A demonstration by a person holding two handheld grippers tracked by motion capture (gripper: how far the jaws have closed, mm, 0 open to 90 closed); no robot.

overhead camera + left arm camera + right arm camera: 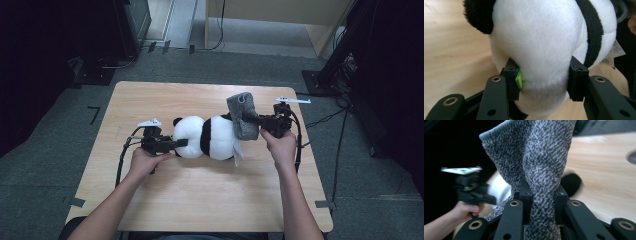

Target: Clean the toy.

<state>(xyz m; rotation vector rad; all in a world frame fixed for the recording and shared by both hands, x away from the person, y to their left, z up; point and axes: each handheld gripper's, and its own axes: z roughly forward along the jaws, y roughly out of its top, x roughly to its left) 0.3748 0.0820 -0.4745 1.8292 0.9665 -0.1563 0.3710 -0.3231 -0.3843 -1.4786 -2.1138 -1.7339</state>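
A black-and-white panda plush (207, 137) lies on its side mid-table. My left gripper (181, 143) grips its white head end; in the left gripper view both pads press into the plush (541, 42), the gripper (544, 75) shut on it. My right gripper (251, 120) holds a grey knitted cloth (242, 115) upright over the panda's other end. In the right gripper view the cloth (536, 157) is pinched between the jaws of the gripper (541, 195). Behind it I see a bit of the panda (501, 187) and the left gripper (471, 191) in a hand.
The wooden table (200, 200) has bare room in front of and behind the panda. A paper tag (237, 152) hangs off the plush. Cables trail from both grippers. Grey carpet, black stands (335, 65) and a wooden cabinet (280, 20) surround the table.
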